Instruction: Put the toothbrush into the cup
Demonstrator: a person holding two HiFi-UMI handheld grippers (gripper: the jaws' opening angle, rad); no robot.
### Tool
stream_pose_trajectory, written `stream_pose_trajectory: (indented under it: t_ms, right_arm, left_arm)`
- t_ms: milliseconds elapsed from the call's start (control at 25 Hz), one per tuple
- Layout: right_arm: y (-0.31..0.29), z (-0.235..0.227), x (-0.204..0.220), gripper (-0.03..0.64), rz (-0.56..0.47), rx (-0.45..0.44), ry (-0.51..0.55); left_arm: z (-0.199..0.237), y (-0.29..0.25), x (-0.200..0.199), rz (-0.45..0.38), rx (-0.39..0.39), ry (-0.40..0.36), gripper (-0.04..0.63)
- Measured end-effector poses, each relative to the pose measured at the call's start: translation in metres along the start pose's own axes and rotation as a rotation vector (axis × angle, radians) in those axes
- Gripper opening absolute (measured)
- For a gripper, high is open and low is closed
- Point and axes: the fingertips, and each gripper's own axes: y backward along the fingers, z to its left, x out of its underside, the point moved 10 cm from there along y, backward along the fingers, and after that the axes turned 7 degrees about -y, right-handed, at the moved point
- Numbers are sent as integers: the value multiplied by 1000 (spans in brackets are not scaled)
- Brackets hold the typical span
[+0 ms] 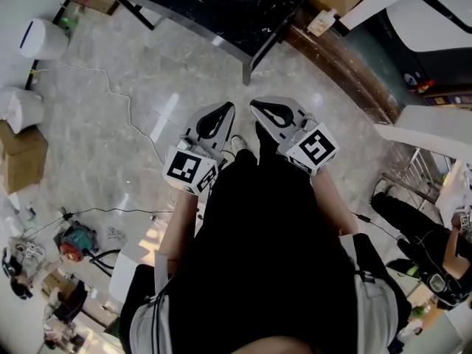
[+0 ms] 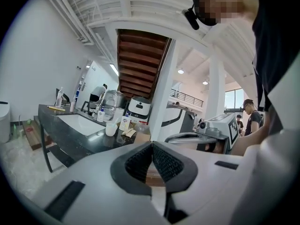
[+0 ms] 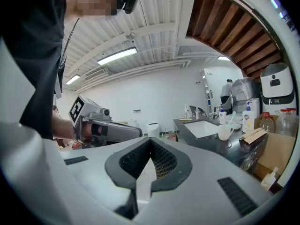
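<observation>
Ahead, dark counter (image 1: 221,9) holds cup (image 3: 225,133); marble floor (image 1: 110,124).

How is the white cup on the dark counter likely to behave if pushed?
The cup looks small, so it is probably light; on the glossy counter it may slide easily. It stands upright and seems to narrow toward its base, so a high push might tip it.
</observation>
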Motion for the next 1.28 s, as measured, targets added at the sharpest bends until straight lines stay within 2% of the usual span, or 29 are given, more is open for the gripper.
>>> stream_pose_trajectory:
  t_ms: [400, 840, 1280]
  right_arm:
    - [37, 18, -5, 15, -68, 1, -76]
    - [82, 7, 2, 15, -72, -19, -57]
    - [103, 4, 10, 15, -79, -62, -81]
  left_arm:
    - [-39, -2, -9, -10, 13, 3, 11]
    - [-97, -24, -9, -10, -26, 18, 11]
    - [-121, -33, -13, 0, -47, 2, 11]
